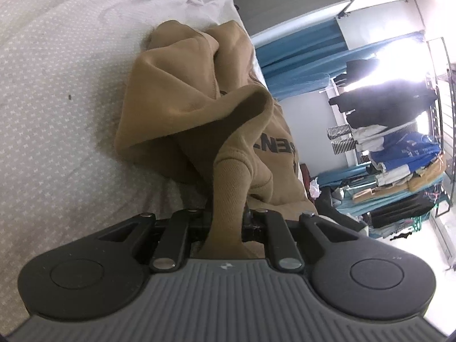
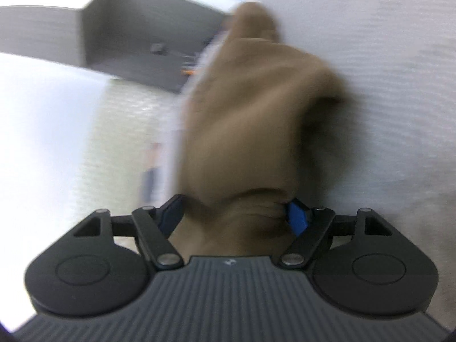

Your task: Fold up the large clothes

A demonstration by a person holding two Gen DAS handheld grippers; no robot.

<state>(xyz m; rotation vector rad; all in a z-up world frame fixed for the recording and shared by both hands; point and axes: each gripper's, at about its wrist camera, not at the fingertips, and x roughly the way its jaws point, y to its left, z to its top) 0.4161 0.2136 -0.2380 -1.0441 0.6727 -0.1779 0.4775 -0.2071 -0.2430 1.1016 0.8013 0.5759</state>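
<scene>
The thick tan fleece sweatshirt (image 1: 182, 105) is soft and floppy; left tool (image 1: 228, 222) clamps its ribbed cuff, right tool (image 2: 236, 216) released around cloth.

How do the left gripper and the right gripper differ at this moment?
The left gripper is shut on a narrow ribbed part of the tan hoodie; the right gripper stands wide, with a thick bunch of hoodie between its fingers. The left view is sharp; the right view is blurred. Both are at the same hoodie over the white bed.
</scene>
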